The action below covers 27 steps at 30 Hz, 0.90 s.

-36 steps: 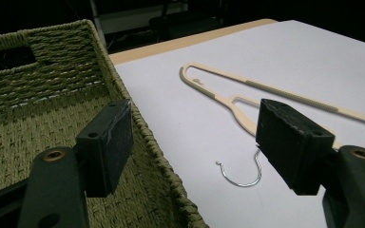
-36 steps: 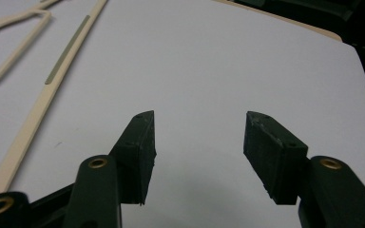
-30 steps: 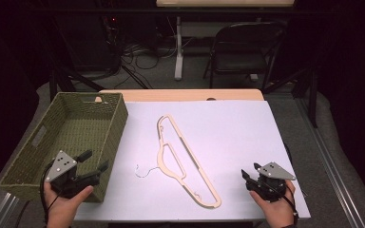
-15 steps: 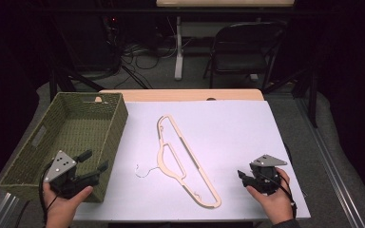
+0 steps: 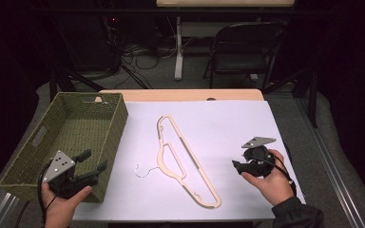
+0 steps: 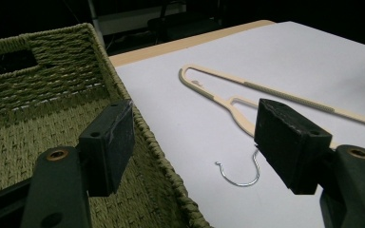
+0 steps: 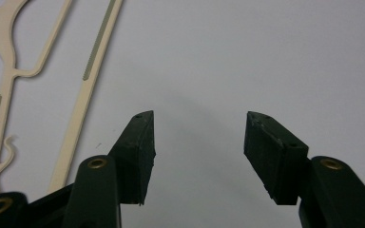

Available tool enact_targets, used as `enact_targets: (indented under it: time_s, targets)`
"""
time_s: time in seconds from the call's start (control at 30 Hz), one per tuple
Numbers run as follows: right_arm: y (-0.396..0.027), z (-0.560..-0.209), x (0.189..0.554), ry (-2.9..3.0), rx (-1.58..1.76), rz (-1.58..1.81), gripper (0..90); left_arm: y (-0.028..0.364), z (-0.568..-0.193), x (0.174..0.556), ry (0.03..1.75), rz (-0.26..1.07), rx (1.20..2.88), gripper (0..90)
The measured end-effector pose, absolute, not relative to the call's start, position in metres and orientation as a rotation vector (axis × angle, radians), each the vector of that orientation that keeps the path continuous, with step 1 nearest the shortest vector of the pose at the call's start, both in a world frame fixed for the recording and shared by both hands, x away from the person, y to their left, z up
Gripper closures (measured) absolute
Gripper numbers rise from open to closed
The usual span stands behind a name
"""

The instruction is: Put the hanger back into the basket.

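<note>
A cream hanger (image 5: pixel 161 161) with a thin metal hook (image 5: pixel 142 172) lies flat on the white table cover, running from the middle toward the front. My left gripper (image 5: pixel 94 160) is open over the front right corner of the green woven basket (image 5: pixel 116 118); in the left gripper view its jaws (image 6: pixel 195 109) frame the basket wall (image 6: pixel 52 85), the hanger (image 6: pixel 237 111) and its hook (image 6: pixel 240 180). To the right of the hanger my right gripper (image 5: pixel 236 167) points left; its jaws (image 7: pixel 199 118) have just been opening and hold nothing, with the hanger (image 7: pixel 76 128) at their left.
The white cover (image 5: pixel 228 123) reaches from the basket to the table's right edge, with a wooden strip (image 5: pixel 180 95) behind it. A folding chair (image 5: pixel 242 52) and floor cables (image 5: pixel 138 52) are beyond the table.
The right gripper has lifted off the cover and shifted back from the front edge, a little toward the hanger. The left gripper has kept still.
</note>
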State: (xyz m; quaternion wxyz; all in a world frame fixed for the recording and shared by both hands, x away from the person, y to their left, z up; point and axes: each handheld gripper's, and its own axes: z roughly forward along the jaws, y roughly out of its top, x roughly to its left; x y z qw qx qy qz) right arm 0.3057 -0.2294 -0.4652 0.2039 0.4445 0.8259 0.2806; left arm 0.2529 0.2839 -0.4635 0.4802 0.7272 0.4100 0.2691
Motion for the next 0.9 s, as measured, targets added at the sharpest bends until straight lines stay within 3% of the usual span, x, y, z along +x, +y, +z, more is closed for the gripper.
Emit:
enact_targets:
  time_s: [0.8,0.9]
  targets:
    - [-0.178,-0.429,0.347,2.576,1.306,0.408,43.0,0.287,-0.464,0.254,1.013,0.656,1.769,30.0]
    - [-0.17,-0.429,0.352,2.588,1.304,0.381,46.5,0.287,-0.464,0.254,1.012,0.657,1.769,30.0]
